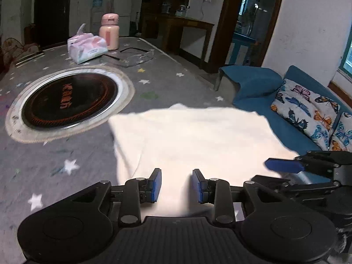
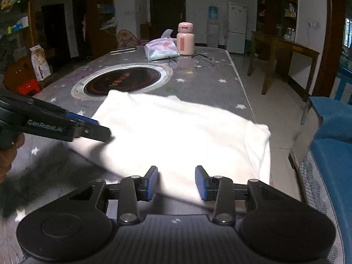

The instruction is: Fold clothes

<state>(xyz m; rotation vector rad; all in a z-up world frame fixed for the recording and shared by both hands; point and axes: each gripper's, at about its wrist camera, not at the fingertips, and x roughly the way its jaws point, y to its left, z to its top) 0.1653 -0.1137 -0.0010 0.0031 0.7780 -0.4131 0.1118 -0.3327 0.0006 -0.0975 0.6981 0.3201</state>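
I see a folded white shirt (image 1: 198,140) lying on the grey starred table (image 1: 66,165), near its edge. My left gripper (image 1: 177,184) and right gripper (image 2: 176,182) are released, jaws apart, gripping nothing.

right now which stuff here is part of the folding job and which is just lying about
Part of the job:
- white garment
- left gripper, fingers apart, not gripping
- right gripper, fingers apart, not gripping

Just lying about:
- pink flask
- tissue pack
- glasses
- round hotplate
- butterfly cushion
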